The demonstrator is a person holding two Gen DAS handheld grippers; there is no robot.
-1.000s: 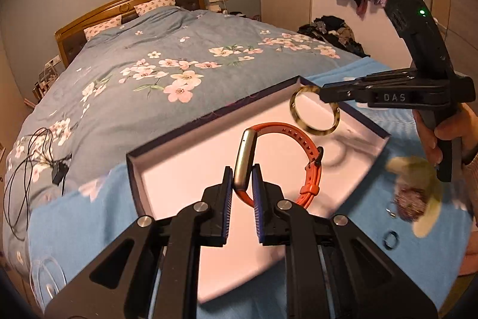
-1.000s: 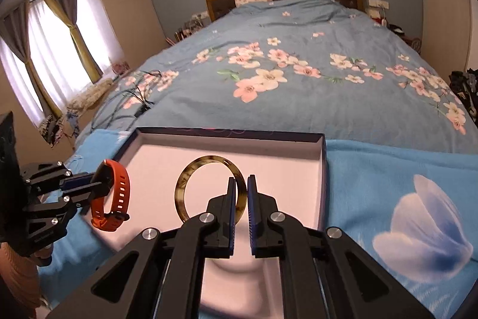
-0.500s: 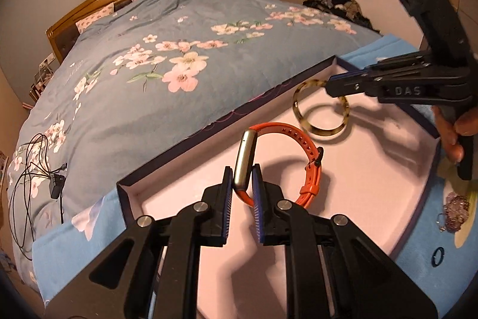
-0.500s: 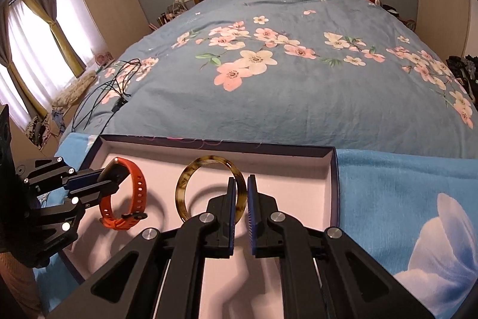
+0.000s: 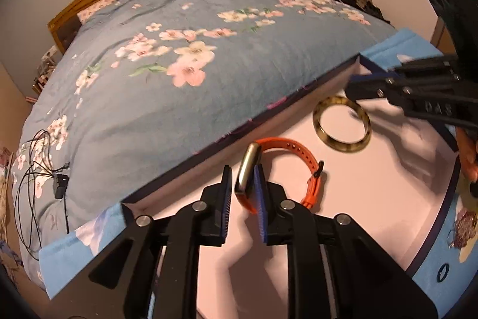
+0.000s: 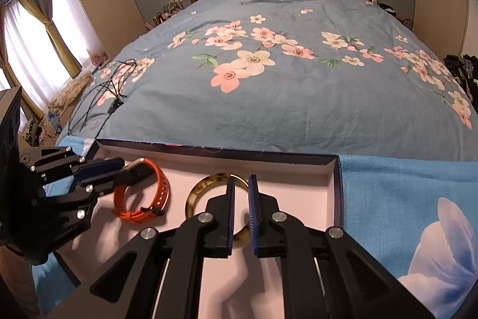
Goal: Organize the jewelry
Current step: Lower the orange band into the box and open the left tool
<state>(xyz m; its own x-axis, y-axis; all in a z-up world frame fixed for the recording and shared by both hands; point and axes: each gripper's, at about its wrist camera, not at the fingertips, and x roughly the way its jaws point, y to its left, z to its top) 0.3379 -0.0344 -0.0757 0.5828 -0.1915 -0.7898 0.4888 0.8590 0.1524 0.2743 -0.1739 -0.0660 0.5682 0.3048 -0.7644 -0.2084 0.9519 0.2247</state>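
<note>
My left gripper (image 5: 242, 193) narrowly open around orange silicone-strap watch (image 5: 286, 166) in shallow pink-lined box (image 5: 373, 199); right gripper (image 6: 240, 214) straddles tortoiseshell bangle (image 6: 206, 184) at watch's 2 o'clock (both seem down). Risk: withdrawing fingers snag, drag pieces.

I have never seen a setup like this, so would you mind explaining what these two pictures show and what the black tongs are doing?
There is no robot here. A person holds a two-finger gripper in each hand, and each carries a wide-angle camera looking along its fingers, so each picture is one gripper's own view.

In the left view, the left gripper has its jaws apart around the gold face of an orange watch, which looks set down. In the right view, the right gripper is open over a brown mottled bangle lying flat.

Both pieces sit in a shallow box with a pale floor, placed on a blue cloth at the foot of a flowered bed.
</note>
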